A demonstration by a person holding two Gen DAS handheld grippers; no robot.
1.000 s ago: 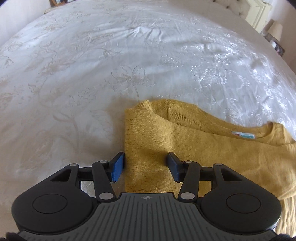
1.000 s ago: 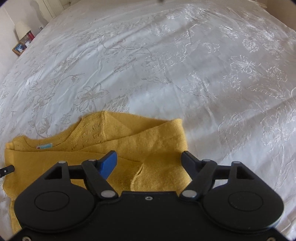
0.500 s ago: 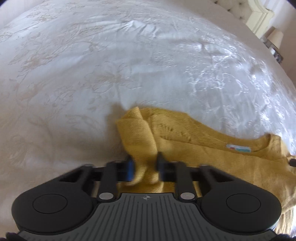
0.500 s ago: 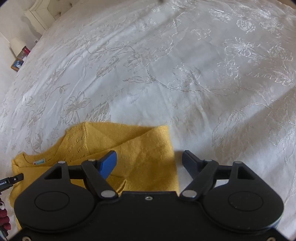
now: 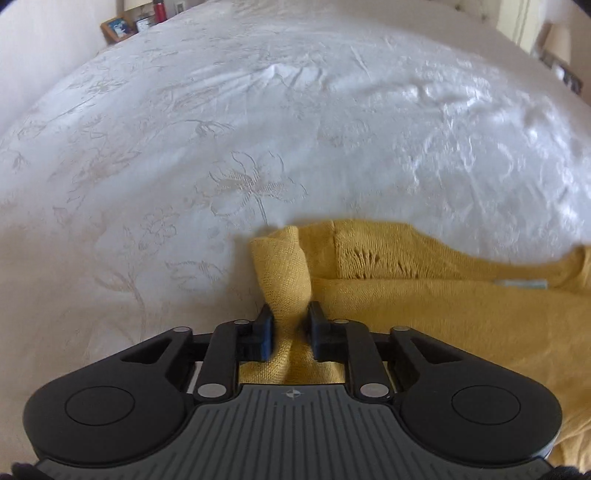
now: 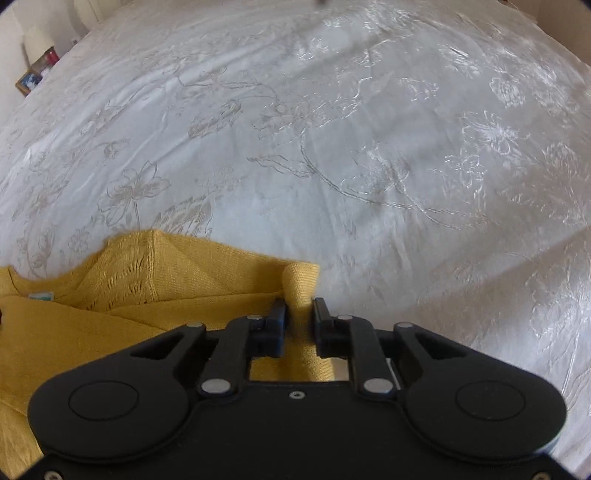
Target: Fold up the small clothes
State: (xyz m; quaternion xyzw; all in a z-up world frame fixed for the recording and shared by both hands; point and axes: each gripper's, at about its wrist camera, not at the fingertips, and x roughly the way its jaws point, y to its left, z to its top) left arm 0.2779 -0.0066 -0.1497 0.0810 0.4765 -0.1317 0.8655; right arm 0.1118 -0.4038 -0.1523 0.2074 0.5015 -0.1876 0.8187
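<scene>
A mustard-yellow knit sweater (image 5: 424, 295) lies on the white embroidered bedspread (image 5: 258, 129). My left gripper (image 5: 289, 325) is shut on a bunched fold at the sweater's left edge, and the pinched cloth stands up between the fingers. The sweater also shows in the right wrist view (image 6: 110, 295), spreading to the left with its neck label visible. My right gripper (image 6: 298, 317) is shut on the sweater's right edge, a small fold rising between its fingers.
The bedspread (image 6: 369, 147) stretches far ahead and to both sides. A bedside table with a picture frame (image 5: 116, 27) and a red bottle stands past the bed's far left. A lamp (image 5: 557, 40) stands at the far right.
My left gripper shut on the sweater's left edge and lifted it slightly. My right gripper, open half a second ago, has shut on the right edge.
</scene>
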